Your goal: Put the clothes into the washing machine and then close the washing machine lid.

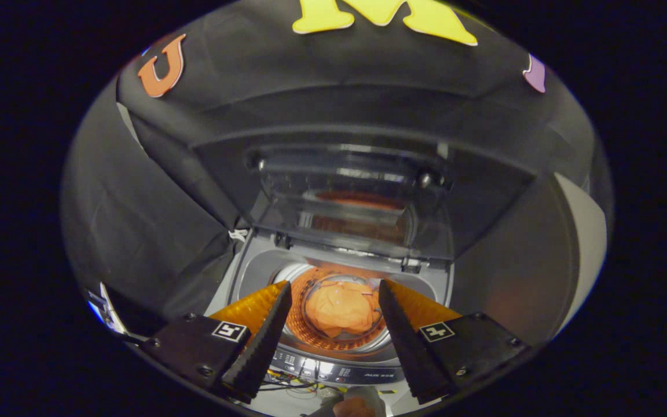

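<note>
While gripper (335,301) hangs spread, empty, orange clothes (342,313) lie below between fingers, inside washing machine (339,370) drum.

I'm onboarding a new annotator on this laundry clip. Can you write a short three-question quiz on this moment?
1. True or false: the washing machine lid is raised.
2. Where do the orange clothes lie? A) inside the drum B) on the control panel C) between the fingers' pads
3. Fill in: the hand-held gripper is ____, holding nothing.

Key: 1 true; 2 A; 3 open
</note>
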`<state>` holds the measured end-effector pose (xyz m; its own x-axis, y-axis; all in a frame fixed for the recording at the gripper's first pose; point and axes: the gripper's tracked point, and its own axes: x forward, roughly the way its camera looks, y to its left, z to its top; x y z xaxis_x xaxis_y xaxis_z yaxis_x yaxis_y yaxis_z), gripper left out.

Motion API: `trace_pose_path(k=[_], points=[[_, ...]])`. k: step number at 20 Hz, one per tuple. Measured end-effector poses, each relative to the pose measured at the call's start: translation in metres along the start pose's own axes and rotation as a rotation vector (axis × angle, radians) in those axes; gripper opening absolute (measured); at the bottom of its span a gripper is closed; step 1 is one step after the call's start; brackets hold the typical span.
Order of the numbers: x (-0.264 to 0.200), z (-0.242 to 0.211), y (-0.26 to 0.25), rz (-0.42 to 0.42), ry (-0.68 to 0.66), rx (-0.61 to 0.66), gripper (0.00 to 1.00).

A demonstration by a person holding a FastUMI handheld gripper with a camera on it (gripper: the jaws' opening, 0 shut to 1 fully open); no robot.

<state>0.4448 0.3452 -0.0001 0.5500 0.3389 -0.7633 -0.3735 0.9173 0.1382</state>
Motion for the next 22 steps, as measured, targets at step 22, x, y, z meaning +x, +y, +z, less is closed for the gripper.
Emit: trace_pose_path(k=[22], points=[[-0.004, 0.161, 0.007, 0.007, -0.155, 0.065, 0.94]])
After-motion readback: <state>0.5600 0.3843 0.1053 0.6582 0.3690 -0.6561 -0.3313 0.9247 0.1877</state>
